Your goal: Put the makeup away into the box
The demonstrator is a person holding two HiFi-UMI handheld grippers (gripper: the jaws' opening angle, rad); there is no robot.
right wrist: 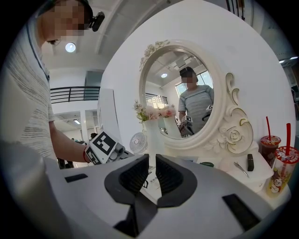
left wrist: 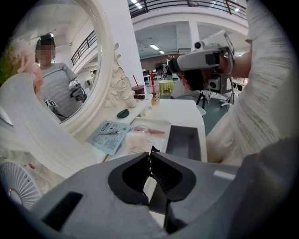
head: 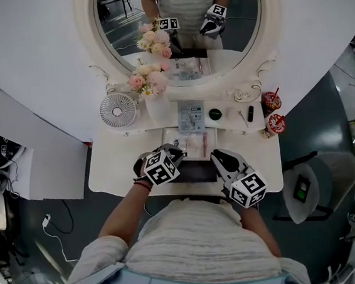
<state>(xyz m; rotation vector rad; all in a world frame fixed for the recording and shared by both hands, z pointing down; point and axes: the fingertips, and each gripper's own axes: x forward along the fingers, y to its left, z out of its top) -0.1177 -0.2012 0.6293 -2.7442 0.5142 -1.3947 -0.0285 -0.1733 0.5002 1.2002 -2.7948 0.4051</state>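
Far left of the vanity table (head: 114,170): a small white fan (head: 118,110) is standing on the shelf under the oval mirror (head: 180,18). Just beside it, a white vase (head: 155,107) is carrying pink flowers (head: 147,78).

I am holding the left gripper (left wrist: 150,156) over the near edge of the table, tilted downward. Its jaws are pressing together.

Ahead of it, a clear pouch (left wrist: 139,139) with a pink stick inside is lying on a white tray (left wrist: 161,125). The tray is sitting against the open grey box (left wrist: 184,140).

Behind the tray, a pale blue printed packet (head: 191,116) is lying flat on the shelf. To its right a round green compact (head: 215,113) is lying close by, then tweezers (head: 243,118) and a short black tube (head: 250,113) side by side. All of these are sitting outside the box.

I am holding the right gripper (right wrist: 150,161) roughly level, to the right of the box. Its jaws are standing a narrow gap apart, gripping nothing.

Far right: two red-lidded drink cups (head: 272,103) with straws are standing at the table's end.
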